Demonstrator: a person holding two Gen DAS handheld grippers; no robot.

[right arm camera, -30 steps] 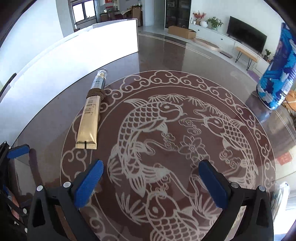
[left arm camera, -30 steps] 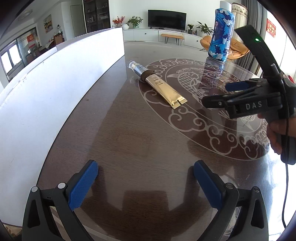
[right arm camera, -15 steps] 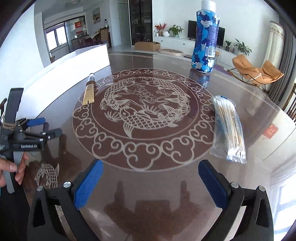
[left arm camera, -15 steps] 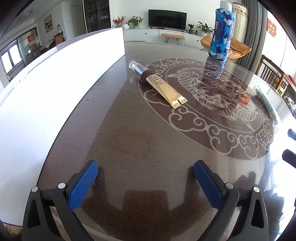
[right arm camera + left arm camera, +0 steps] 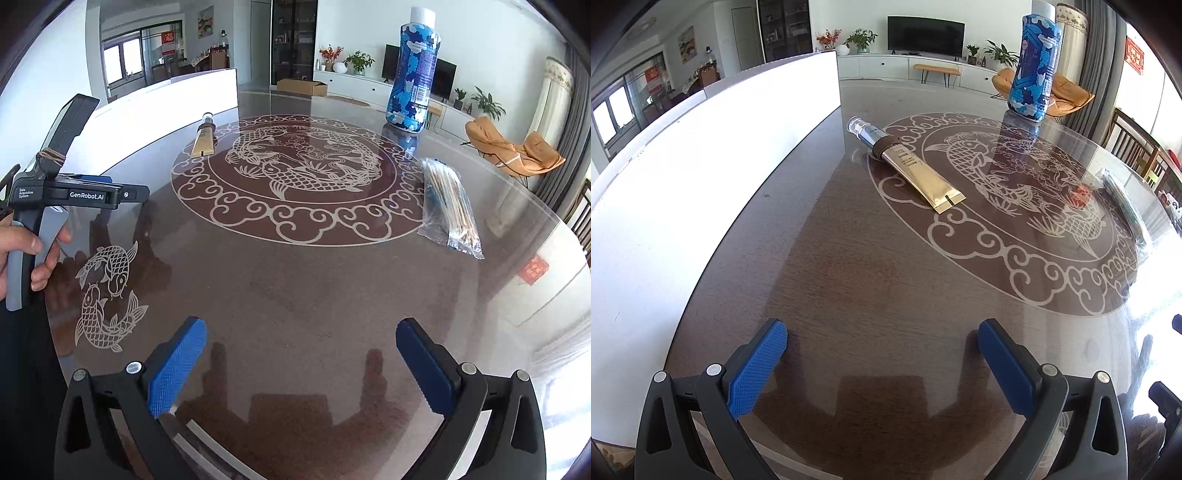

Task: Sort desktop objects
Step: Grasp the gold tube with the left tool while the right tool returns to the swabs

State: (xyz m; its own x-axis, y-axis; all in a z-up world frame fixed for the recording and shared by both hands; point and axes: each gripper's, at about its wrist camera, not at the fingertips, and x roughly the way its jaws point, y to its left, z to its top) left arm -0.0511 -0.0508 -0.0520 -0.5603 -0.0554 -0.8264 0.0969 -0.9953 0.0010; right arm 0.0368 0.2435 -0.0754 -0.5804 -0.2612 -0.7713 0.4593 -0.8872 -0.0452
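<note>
A gold tube [image 5: 916, 173] with a clear cap lies on the dark table ahead of my left gripper [image 5: 882, 362], which is open and empty near the table's front edge. The tube also shows far left in the right wrist view [image 5: 203, 142]. A tall blue patterned bottle [image 5: 412, 74] stands at the far side; it also shows in the left wrist view [image 5: 1036, 62]. A clear bag of cotton swabs [image 5: 448, 206] lies to the right. My right gripper [image 5: 301, 362] is open and empty, well short of all three.
A long white box [image 5: 701, 166] runs along the table's left side. The round table [image 5: 295, 288] has a carp pattern under glass. The left hand-held gripper body [image 5: 74, 192] is seen at the left of the right wrist view. Chairs stand beyond the right edge.
My right gripper has pulled back and away from the middle of the table, out of the left wrist view, and now sees the whole table. My left gripper has stayed still.
</note>
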